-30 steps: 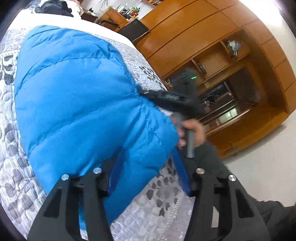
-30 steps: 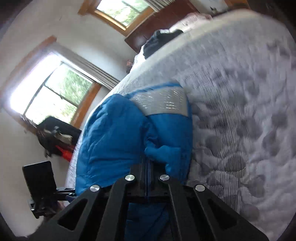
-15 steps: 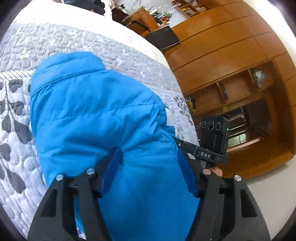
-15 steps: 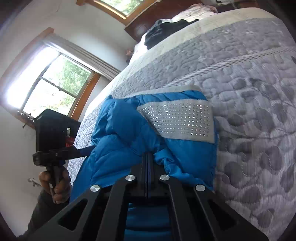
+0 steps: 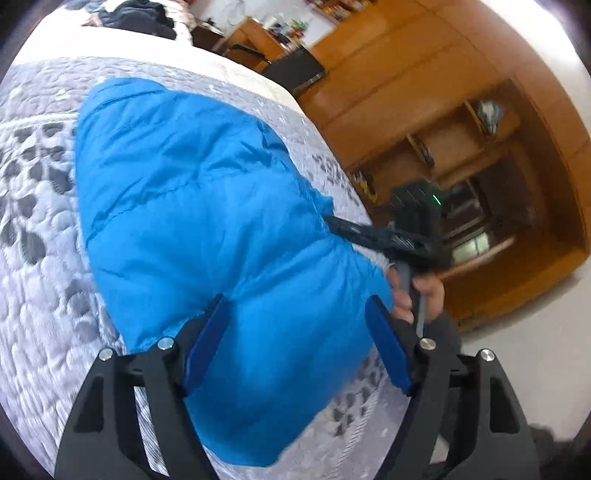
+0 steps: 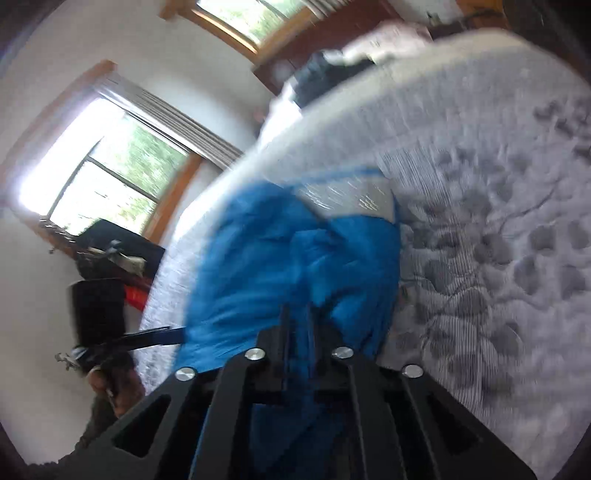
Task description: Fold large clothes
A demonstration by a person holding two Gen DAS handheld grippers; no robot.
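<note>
Grey leaf-patterned quilt (image 5: 33,229); wooden wardrobe with open shelves (image 5: 461,122), 2 o'clock; dark clothes heap (image 5: 136,16), 11 o'clock; wood-framed window (image 6: 107,184), 10 o'clock.

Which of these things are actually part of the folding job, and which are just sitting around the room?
Part of the job:
- blue puffer jacket
- left gripper, open over the jacket
- right gripper, shut on the jacket
- quilted grey bedspread it lies on

Just lying about:
- dark clothes at the bed's far end
- wooden wall cabinet
- black chair
</note>
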